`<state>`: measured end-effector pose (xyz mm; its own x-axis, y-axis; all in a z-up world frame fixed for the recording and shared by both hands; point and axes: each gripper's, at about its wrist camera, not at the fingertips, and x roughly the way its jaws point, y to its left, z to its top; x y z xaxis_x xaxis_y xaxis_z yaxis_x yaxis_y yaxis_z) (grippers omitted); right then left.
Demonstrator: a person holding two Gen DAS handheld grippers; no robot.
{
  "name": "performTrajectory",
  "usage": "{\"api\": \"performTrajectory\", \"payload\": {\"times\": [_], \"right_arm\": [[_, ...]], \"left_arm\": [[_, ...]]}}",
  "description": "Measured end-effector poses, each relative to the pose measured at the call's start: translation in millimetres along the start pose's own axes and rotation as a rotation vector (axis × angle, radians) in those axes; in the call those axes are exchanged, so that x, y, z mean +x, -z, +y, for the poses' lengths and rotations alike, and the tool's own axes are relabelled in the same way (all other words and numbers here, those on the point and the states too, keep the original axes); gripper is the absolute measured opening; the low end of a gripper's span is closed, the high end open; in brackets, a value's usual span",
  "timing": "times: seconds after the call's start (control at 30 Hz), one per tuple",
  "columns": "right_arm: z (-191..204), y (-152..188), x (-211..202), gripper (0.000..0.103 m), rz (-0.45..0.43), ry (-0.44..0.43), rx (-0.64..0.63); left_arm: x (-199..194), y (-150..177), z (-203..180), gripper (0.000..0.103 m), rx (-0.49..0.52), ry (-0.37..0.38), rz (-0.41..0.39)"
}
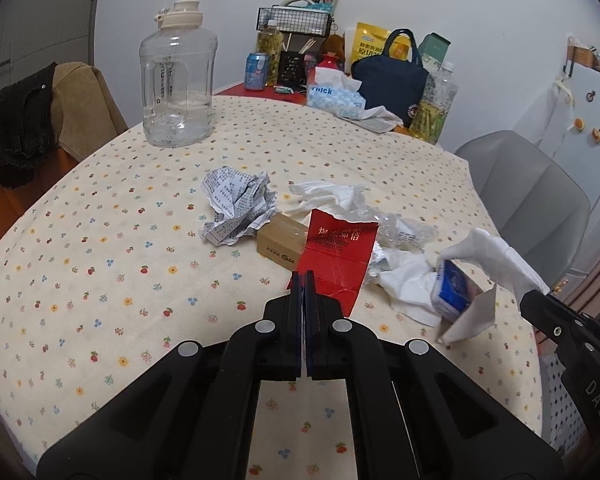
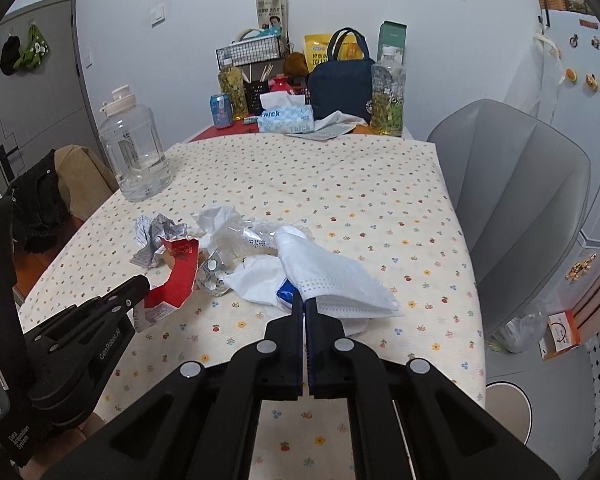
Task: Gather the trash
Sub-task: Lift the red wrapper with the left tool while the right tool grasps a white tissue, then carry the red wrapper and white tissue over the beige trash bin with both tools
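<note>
A: How do the two grippers sit?

B: Both reach low over the near edge of the table (image 1: 100,240). The left gripper (image 1: 304,276) has its fingers pressed together on the near corner of a torn red wrapper (image 1: 336,256), lifting that edge off the cloth. The right gripper (image 2: 303,305) is likewise closed, pinching a white face mask (image 2: 332,276) that fans out to the right of its tips.

A: And the rest of the trash?

B: In the middle of the table: crumpled printed paper (image 1: 236,204) far left, a small brown box (image 1: 280,246) beside it, tissue (image 1: 332,196), clear plastic (image 1: 404,230) and a blue packet (image 1: 454,288).

A: Anything unclear?

B: The wrapper covers the box's right end. The mask hides most of the blue packet in the right view.
</note>
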<state>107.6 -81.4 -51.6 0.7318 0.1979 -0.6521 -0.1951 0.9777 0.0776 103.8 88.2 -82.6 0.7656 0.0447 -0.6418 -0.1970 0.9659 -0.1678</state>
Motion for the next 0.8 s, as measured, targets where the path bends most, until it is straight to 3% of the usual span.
{"api": "performTrajectory", "payload": {"times": [0.37, 0.8], "right_arm": [[-23, 7, -40, 0.002, -0.057, 0.023, 0.037], [-71, 25, -67, 0.002, -0.072, 0.092, 0.102]], "left_arm": [[-28, 3, -24, 0.002, 0.044, 0.03, -0.04], [-35, 11, -82, 0.002, 0.132, 0.09, -0.04]]}}
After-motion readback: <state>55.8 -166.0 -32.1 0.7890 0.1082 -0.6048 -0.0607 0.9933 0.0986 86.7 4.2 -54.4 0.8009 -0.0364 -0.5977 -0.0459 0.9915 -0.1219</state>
